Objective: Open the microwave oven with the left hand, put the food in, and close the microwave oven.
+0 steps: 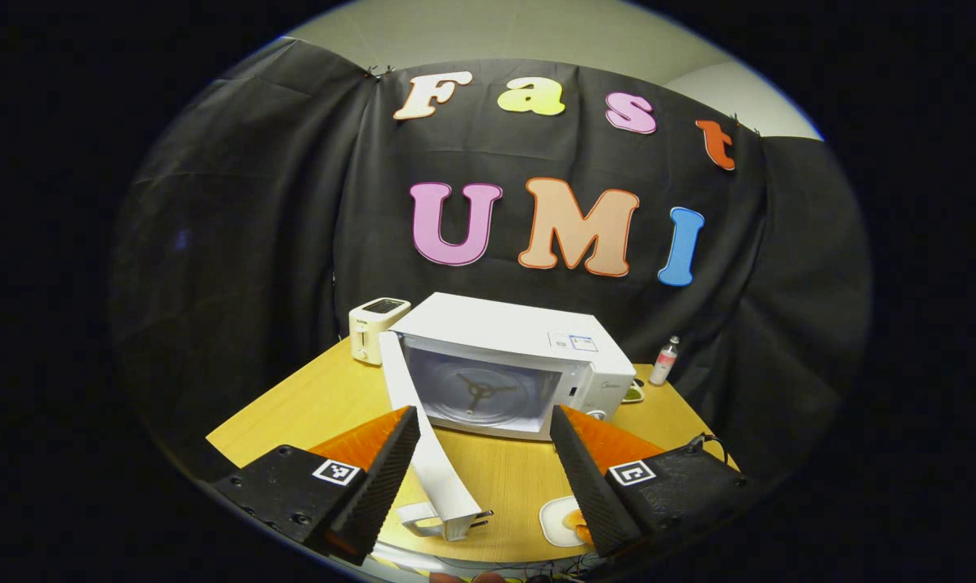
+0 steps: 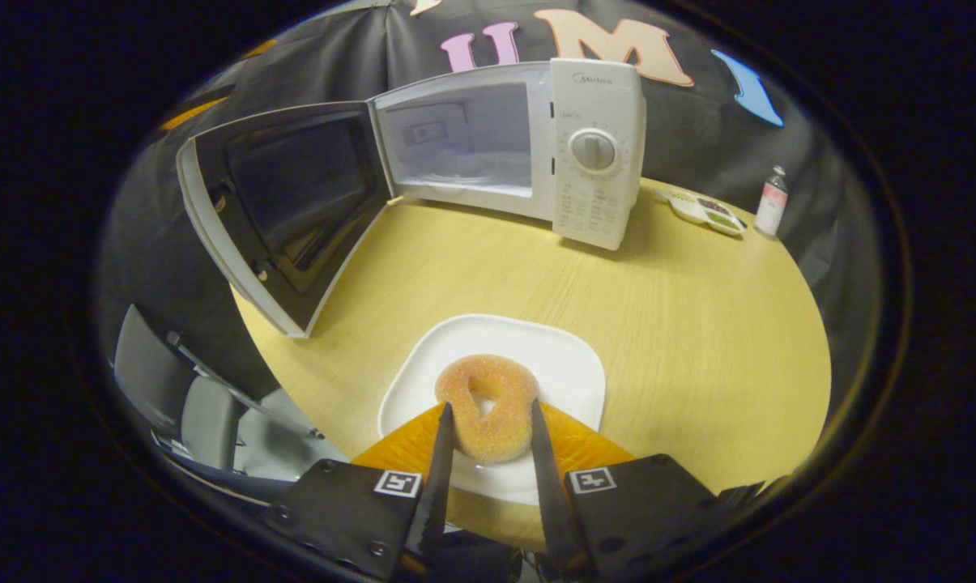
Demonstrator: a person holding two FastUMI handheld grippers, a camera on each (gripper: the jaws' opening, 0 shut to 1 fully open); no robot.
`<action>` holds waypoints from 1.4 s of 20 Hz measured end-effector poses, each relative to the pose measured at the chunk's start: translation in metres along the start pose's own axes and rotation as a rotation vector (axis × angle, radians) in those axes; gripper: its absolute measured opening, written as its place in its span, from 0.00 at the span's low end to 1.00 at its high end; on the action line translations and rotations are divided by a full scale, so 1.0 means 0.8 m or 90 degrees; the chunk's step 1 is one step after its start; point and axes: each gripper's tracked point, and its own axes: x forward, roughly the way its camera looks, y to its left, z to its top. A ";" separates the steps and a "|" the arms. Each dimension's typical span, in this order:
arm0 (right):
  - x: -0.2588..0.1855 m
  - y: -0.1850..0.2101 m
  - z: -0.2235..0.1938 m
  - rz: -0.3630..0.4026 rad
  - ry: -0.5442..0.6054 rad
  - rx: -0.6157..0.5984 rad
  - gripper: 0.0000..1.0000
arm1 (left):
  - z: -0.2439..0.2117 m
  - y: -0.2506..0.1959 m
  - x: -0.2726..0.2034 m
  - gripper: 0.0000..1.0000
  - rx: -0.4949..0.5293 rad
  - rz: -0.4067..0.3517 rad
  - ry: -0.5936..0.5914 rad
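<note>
One microwave oven (image 1: 508,364) stands on the round wooden table (image 2: 682,324), white and boxy, its door (image 2: 281,214) swung wide to the left of the cavity. One small white toaster (image 1: 374,328) sits just left of the microwave in the left gripper view, and one small bottle (image 1: 664,360) stands to the microwave's right, with a shallow dish (image 2: 705,210) of something dark and hard to make out between them. One square white plate (image 2: 568,364) lies in front of the microwave, and on it rests one sugar-dusted ring doughnut (image 2: 488,401). The left gripper (image 1: 484,465) hangs in front of the microwave with its ridged black fingers spread wide apart, nothing between them; the door's edge and handle show in the gap. The right gripper (image 2: 488,453) has both fingers against the doughnut's sides, clamped on it over the plate. The plate's near edge is hidden behind the right gripper's fingers.
</note>
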 end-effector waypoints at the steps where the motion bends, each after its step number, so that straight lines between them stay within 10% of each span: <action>1: -0.003 0.001 0.005 -0.002 -0.006 0.000 0.52 | 0.001 0.004 -0.001 0.96 -0.002 0.003 -0.004; 16: -0.008 0.041 0.179 0.016 -0.138 0.065 0.44 | 0.035 0.052 -0.021 0.96 0.012 0.021 -0.063; 28: 0.098 0.102 0.291 0.017 -0.180 0.299 0.44 | 0.034 0.109 -0.048 0.96 0.030 0.008 -0.050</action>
